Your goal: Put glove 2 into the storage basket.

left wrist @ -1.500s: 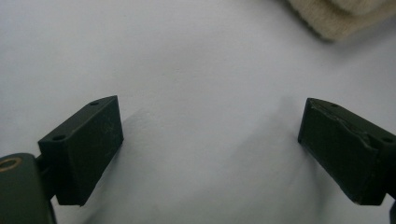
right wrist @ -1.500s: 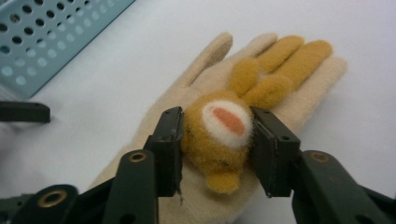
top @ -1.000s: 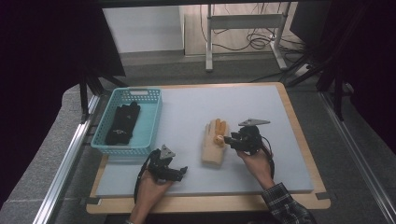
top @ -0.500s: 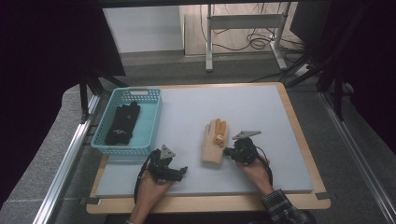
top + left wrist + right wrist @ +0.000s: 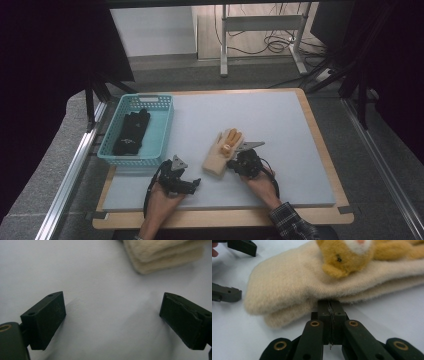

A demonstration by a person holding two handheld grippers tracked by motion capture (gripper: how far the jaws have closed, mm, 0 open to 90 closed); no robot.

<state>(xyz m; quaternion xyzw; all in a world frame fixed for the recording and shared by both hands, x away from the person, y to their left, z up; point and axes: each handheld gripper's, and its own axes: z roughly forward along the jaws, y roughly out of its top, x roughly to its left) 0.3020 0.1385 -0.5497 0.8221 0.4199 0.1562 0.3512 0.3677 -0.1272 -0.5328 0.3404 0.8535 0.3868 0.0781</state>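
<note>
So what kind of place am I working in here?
Probably a lab or recording workstation: a wood-edged work board inside a metal frame, dark curtains at both sides, and loose cables on the floor behind.

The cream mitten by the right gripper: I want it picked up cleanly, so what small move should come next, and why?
Probably slide the right gripper a little further in under the edge of the cream mitten. Its jaws are pressed together with their tips just at the mitten's lower layer, and nothing shows pinched between them. The left gripper waits open on the bare table beside the mitten.
</note>
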